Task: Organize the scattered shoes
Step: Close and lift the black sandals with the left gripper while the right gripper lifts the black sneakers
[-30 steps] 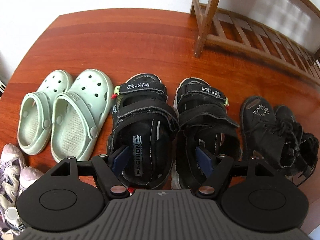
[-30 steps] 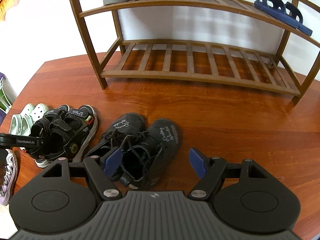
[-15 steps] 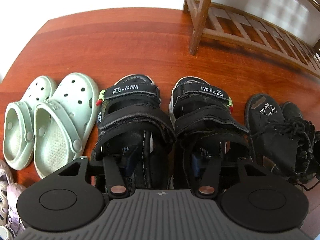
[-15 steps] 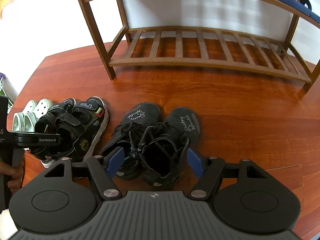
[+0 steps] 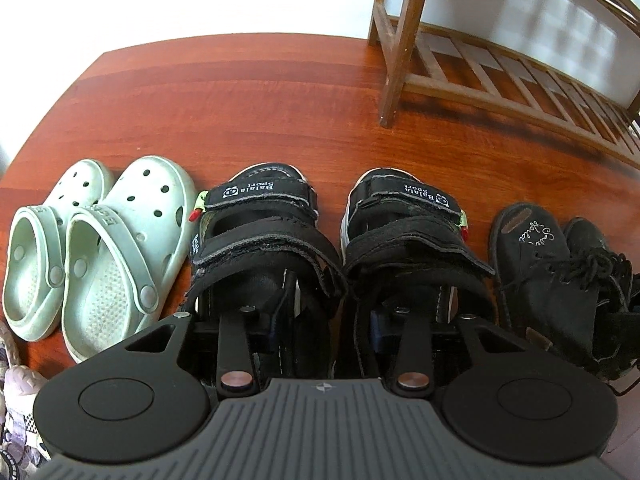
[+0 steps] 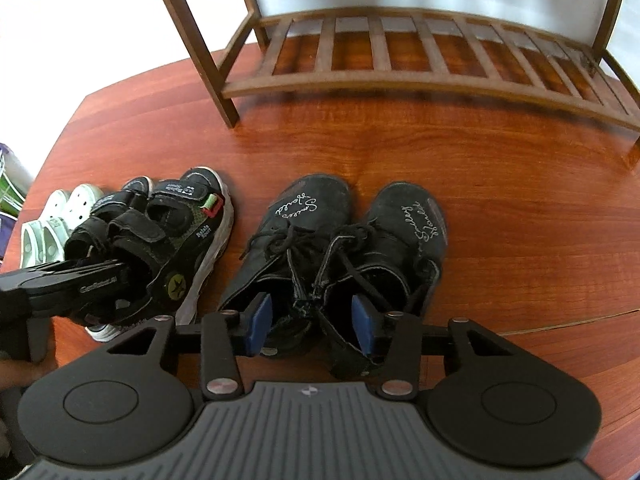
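Left wrist view: left gripper (image 5: 326,320) lowered over the heel end of the black sandals (image 5: 264,240), one finger sunk inside each shoe, the two neighbouring inner walls between the jaws. Jaws closing; pads hidden inside the sandals, so cannot tell whether pressing yet.

Right wrist view: right gripper (image 6: 311,326) placed the same way over the black lace-up boots (image 6: 304,216), one blue pad in each boot opening. Jaws closing, the two inner collars between them, pads judged not yet touching.

Recommended for the step in hand:
- Close until both inner walls meet firmly before any lift.
- Keep the pads low on the collars, clear of the loose laces.
- Lift each pair level, without snagging the green clogs (image 5: 120,248) just beside the sandals.

Position and heading: both pairs standing on the wooden floor (image 6: 480,168), short of the shoe rack (image 6: 400,80). Sandals side by side, long axes parallel, toes away from the camera, heels at the jaws. Boots likewise toes toward the rack, long axes near parallel, slightly splayed.
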Motion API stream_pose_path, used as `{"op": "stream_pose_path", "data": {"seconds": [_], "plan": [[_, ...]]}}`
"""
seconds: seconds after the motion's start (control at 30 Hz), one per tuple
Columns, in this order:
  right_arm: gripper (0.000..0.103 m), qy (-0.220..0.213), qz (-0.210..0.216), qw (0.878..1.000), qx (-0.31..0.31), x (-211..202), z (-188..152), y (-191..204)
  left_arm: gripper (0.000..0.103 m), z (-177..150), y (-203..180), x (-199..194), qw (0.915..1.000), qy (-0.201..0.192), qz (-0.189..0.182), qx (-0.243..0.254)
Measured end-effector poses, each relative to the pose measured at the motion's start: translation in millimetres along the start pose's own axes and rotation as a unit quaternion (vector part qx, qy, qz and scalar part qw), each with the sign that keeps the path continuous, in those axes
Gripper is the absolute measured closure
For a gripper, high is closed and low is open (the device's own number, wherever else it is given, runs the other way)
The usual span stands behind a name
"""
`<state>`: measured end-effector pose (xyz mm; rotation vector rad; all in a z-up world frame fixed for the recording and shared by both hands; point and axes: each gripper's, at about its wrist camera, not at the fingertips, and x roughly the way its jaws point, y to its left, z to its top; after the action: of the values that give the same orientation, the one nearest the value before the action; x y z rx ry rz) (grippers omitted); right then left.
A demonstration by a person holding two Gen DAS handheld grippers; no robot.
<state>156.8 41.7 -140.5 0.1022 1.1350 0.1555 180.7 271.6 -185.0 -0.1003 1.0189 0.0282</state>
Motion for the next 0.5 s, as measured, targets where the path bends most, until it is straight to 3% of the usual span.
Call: {"op": "stream_pose_path", "data": {"seconds": [0.33,0.5], "plan": [[0.053,0.017,-0.03,0.999,0.004,31.1,7.7,5.0,0.05,7.3,0.7,2.2,1.0,0.005,0.005,-0.005],[0.053,0.01,-0.052,0.999,-0.006,37.8,7.1,12.4,0.044,6.4,-4.2,5.6,0.9998,0.003,0.01,0.015]]}}
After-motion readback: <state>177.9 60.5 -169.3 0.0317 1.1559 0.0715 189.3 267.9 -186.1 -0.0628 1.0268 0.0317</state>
